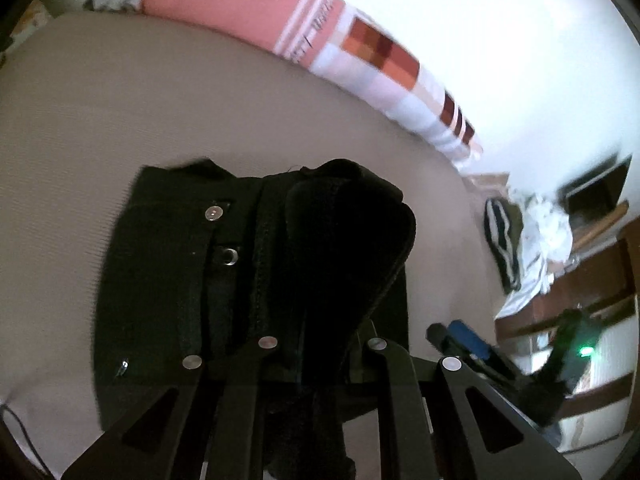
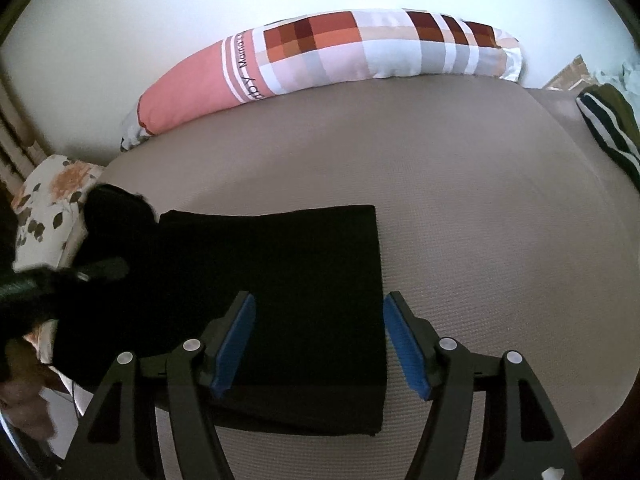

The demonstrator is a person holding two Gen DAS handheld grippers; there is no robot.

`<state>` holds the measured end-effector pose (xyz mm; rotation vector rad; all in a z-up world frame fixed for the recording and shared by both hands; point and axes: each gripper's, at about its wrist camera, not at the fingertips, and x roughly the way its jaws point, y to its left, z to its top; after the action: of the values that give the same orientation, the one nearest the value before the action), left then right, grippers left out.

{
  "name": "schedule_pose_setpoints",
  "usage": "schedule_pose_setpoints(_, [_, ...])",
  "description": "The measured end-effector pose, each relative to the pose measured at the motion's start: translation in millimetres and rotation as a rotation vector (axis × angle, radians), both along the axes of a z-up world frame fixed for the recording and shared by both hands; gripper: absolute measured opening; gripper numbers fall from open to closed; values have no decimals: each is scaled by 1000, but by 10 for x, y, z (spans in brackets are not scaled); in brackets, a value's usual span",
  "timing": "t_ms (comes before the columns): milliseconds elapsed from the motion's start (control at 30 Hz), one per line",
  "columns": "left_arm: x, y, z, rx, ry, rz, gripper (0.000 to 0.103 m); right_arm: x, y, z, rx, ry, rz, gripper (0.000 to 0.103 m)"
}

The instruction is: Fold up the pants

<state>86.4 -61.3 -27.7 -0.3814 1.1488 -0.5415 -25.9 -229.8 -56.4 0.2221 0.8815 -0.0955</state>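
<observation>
Black pants (image 1: 168, 264) lie on the beige bed (image 1: 80, 120), waistband snaps facing up. My left gripper (image 1: 320, 344) is shut on a raised fold of the pants (image 1: 352, 232), which drapes over and hides its fingertips. In the right wrist view the pants (image 2: 304, 280) form a flat dark rectangle. My right gripper (image 2: 320, 344) hovers open over their near right corner; its blue pads (image 2: 236, 344) stand wide apart with the cloth's right edge between them, not pinched. The lifted fabric (image 2: 116, 212) and the left tool (image 2: 60, 276) show at the far left. The right gripper (image 1: 460, 336) shows low right in the left wrist view.
A long pink and checkered pillow (image 2: 320, 52) lies along the white wall at the back of the bed (image 2: 480, 200). A floral pillow (image 2: 52, 192) is at the left. A striped garment (image 2: 608, 132) and white laundry (image 1: 544, 236) lie at the right beside wooden furniture (image 1: 592, 280).
</observation>
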Motion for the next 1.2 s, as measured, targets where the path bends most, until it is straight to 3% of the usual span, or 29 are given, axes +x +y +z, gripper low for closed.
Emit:
schedule_pose_setpoints(167, [41,-267,-306,71,13,-31,14,-38,-87,16,0,-2,-14,64])
schedule_pose_setpoints(333, [28,-363,-373,100,-14,-49,17,-47,-166,-6,15,5,-30,64])
schedule_pose_setpoints(433, [-2,-400,-378,105,-31,-59,24,-44,-183,-8,24,3,-29,64])
schedule_pose_setpoints(600, [-84,-471,-303,94,-69,-88,44,-38,-166,-6,5,3,-22,64])
schedule_pose_setpoints(733, [-154,-473,-193,77,-108,-106,51,-26,-147,-20,-17,10,-15,64])
schedule_pose_setpoints(900, [-208,-268,-7,68,-170,-71,59,8,-123,-44,-32,25,-5,64])
schedule_pose_setpoints(1067, [-218,138,33,192,-229,34,61,48,-55,-81,-56,41,20,64])
schedule_pose_setpoints(1200, [-217,500,-63,263,-209,106,61,94,0,-118,-79,57,45,64])
